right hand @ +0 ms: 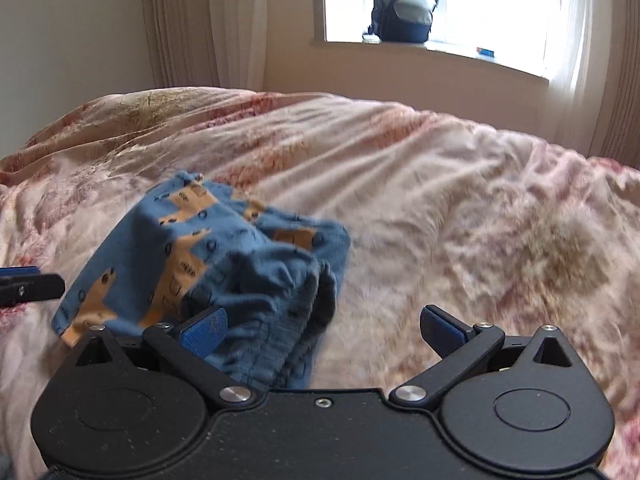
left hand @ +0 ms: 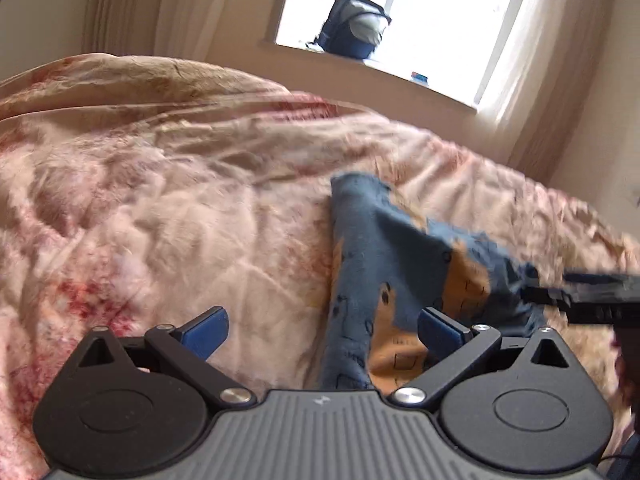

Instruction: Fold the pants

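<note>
Small blue pants (left hand: 372, 264) with an orange print lie bunched on the bed, also in the right wrist view (right hand: 208, 256), waistband nearest that camera. My left gripper (left hand: 323, 334) is open and empty, its right finger over the pants' near edge. My right gripper (right hand: 323, 334) is open and empty, its left finger over the waistband. The right gripper (left hand: 592, 296) reaches in from the right edge of the left wrist view. The left gripper (right hand: 24, 284) shows at the left edge of the right wrist view.
A wrinkled pink floral bedspread (left hand: 160, 208) covers the bed (right hand: 460, 200). A dark backpack (left hand: 354, 26) stands on the windowsill beyond, also in the right wrist view (right hand: 404, 10). Curtains (right hand: 180, 24) hang at both sides of the window.
</note>
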`<act>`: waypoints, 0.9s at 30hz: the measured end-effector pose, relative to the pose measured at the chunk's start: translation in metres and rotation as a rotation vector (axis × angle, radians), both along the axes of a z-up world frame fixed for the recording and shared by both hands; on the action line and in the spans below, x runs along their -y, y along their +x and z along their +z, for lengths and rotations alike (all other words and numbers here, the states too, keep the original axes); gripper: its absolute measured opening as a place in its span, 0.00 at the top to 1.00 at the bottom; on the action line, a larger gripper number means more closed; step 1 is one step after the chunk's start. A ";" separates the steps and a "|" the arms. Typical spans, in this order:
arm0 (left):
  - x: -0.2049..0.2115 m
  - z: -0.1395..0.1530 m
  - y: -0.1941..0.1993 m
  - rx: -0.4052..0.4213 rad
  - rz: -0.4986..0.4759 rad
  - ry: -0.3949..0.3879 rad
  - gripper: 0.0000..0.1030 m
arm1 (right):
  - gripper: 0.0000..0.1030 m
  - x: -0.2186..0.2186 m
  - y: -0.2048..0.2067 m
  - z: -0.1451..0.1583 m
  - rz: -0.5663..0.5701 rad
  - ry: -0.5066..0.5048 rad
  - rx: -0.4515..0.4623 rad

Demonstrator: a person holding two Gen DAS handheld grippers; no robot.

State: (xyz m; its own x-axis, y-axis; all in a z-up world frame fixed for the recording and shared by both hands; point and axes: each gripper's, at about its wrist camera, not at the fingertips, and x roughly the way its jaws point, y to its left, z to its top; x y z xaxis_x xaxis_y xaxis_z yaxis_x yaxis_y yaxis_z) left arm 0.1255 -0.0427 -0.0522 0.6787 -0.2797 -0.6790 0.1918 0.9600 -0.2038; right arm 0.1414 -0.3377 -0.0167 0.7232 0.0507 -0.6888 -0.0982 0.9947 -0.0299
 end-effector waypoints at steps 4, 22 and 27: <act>0.010 -0.030 0.007 -0.071 -0.025 0.126 0.00 | 0.01 0.007 0.023 -0.018 -0.007 -0.107 -0.023; 0.091 0.001 0.112 0.053 -0.101 0.366 0.00 | 0.01 0.040 0.035 -0.025 -0.092 0.079 -0.060; 0.074 -0.016 0.140 0.018 -0.075 0.331 0.00 | 0.01 0.062 0.038 -0.030 -0.146 0.202 -0.088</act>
State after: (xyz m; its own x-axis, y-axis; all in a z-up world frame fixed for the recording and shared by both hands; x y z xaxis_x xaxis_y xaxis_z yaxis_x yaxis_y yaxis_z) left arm 0.2656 -0.1171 -0.0678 0.6774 -0.0961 -0.7293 0.2656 0.9565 0.1207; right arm 0.1798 -0.3999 -0.0467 0.6710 0.0929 -0.7356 0.0532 0.9835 0.1728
